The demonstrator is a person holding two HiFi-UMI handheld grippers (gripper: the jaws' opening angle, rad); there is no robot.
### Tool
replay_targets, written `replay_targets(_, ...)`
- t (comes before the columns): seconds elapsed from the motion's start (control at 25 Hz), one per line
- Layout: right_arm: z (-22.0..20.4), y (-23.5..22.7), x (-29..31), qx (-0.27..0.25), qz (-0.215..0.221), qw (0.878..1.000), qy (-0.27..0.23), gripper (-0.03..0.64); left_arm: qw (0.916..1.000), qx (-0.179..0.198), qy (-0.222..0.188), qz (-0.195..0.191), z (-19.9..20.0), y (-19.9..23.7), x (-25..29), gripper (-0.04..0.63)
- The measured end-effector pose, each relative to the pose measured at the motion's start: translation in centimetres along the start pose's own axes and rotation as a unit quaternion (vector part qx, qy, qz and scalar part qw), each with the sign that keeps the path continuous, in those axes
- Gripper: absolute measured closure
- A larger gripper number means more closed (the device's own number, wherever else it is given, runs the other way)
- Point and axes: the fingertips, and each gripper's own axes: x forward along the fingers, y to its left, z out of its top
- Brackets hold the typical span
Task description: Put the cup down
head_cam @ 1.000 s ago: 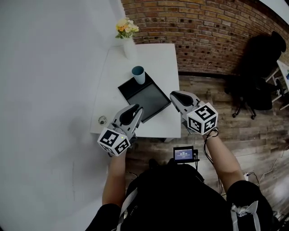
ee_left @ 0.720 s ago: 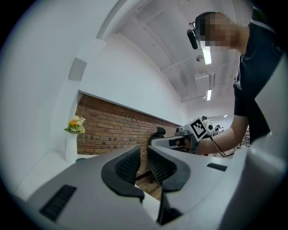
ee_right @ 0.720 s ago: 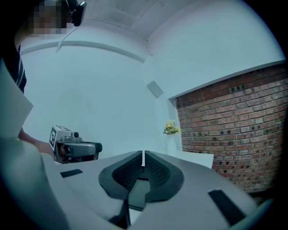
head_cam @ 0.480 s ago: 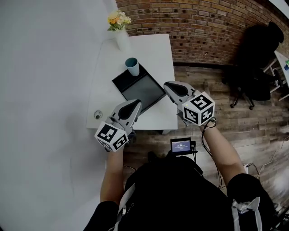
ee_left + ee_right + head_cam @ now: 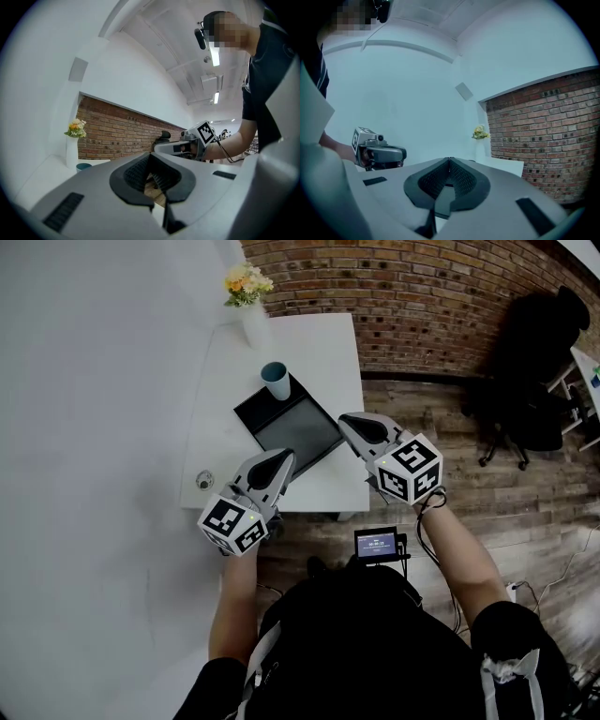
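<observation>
Your cup (image 5: 275, 380) stands upright on the tray (image 5: 323, 444). Left gripper (image 5: 281, 459) and right gripper (image 5: 347, 422) are closed, empty, well away. The task looks done.

The person wears a black short-sleeved top (image 5: 356, 634) with a small lit screen (image 5: 380, 543) mounted at its front. To the left of that screen a white strap (image 5: 265, 651) runs down the top, and to its right a thin black cable (image 5: 422, 538) trails along the forearm. Out past the screen, the left gripper (image 5: 284, 457) and right gripper (image 5: 347, 423) have smooth pale-grey shells with dark insets. Each ends (at the hand end) in a white box printed with black square markers, the left cube (image 5: 232, 525) and the right cube (image 5: 410, 468). Their pads (image 5: 136, 172) are black and ribbed.
</observation>
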Motion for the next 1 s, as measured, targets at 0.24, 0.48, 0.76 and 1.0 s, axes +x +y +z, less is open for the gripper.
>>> replay_targets(0.24,0.08,0.14,0.21,-0.002,0.001,1.000,0.000,0.601,1.0000,-0.003,0.002,-0.003,-0.02,0.12,0.03,0.588)
replay_targets(0.48,0.11,-0.10,0.01,0.003,-0.004,1.000,-0.002,0.601,0.9995,-0.027,-0.013,-0.004,0.23,0.23,0.07,0.586)
replay_targets(0.76,0.23,-0.02,-0.19,0.011,-0.002,1.000,-0.009,0.601,0.9995,-0.030,-0.011,-0.003,0.12,0.18,-0.13,0.588)
replay_targets(1.0,0.48,0.04,-0.21,0.019,0.004,1.000,-0.015,0.601,0.9994,-0.032,-0.011,-0.004,0.18,0.18,-0.10,0.588)
